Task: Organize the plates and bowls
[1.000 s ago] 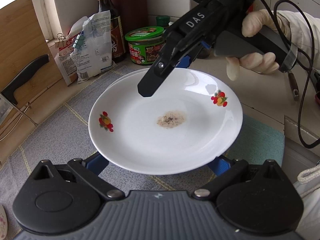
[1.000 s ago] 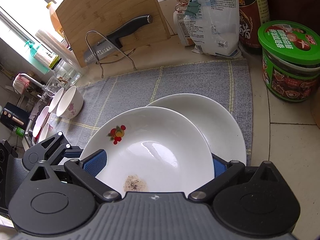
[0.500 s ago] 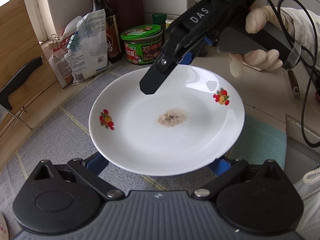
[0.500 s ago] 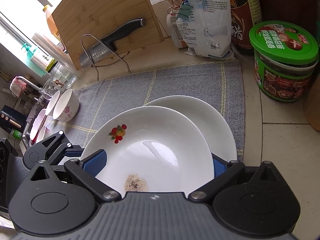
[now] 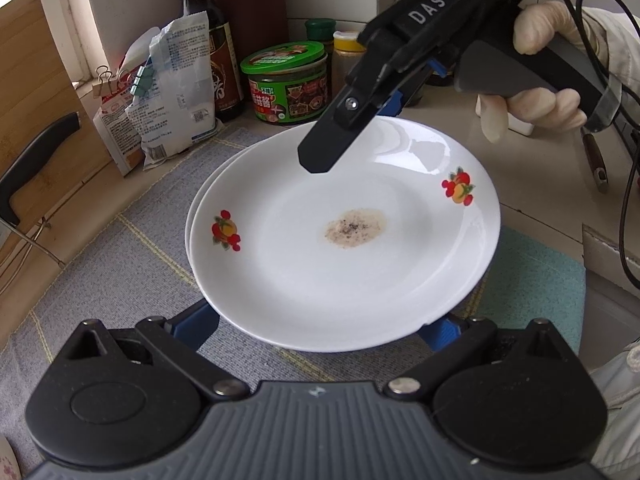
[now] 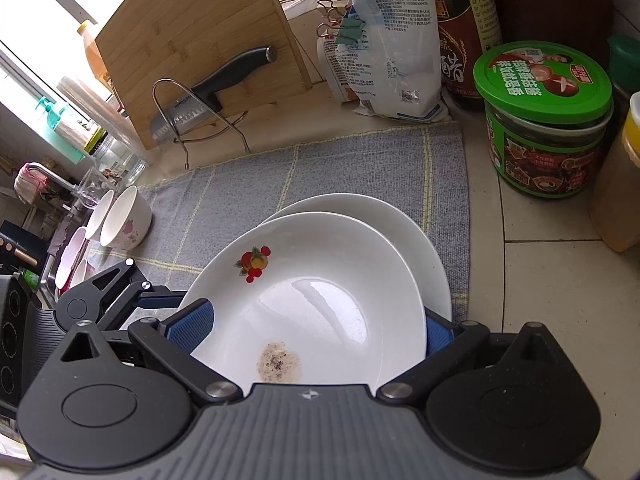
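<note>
Over plain plate [image 6: 416, 240] | fruit-print plate [image 5: 344, 248] | both grippers' pads hidden, grip unclear

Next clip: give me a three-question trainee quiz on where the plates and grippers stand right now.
1. True or false: the fruit-patterned plate is clean.
2. What lies directly under that plate? A) plain white plate B) bowl C) cutting board
3. Fill in: the jar beside the grey mat has a ____ lid.

Key:
1. False: a brown speckled stain sits at its centre.
2. A: the plain white plate shows behind it, with the right gripper and left gripper open on either side.
3. Green.
</note>
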`<state>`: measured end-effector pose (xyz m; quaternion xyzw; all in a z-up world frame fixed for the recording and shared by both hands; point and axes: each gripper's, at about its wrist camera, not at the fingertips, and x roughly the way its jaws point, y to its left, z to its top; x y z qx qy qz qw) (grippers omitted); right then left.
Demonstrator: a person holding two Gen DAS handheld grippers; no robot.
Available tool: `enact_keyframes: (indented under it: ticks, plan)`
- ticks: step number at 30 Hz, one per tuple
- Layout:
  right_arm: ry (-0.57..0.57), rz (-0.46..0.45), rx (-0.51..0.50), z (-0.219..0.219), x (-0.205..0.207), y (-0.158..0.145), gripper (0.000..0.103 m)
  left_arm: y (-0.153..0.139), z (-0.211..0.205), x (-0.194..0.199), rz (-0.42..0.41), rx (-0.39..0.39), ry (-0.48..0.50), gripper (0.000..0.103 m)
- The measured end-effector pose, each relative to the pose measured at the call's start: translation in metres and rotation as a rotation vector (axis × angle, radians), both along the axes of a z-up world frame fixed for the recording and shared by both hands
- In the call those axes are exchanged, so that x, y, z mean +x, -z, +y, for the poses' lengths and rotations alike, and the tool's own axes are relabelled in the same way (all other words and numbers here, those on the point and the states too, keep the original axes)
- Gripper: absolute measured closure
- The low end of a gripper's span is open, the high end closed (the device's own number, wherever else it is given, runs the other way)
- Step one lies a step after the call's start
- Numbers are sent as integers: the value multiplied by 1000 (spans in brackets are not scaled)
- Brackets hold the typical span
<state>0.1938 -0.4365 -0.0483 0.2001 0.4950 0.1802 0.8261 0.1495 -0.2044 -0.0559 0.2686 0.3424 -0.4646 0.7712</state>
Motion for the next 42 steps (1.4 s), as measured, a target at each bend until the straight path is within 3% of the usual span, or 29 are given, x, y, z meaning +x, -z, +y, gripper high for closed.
enact_keyframes:
  ticks: [22, 42]
  plan:
    - [36, 4, -34, -5, -12, -7, 0, -1, -2, -2, -18, -29, 17, 1]
    - [16, 18, -175, 12, -17, -13, 0, -1, 4, -7, -32, -54, -12, 1]
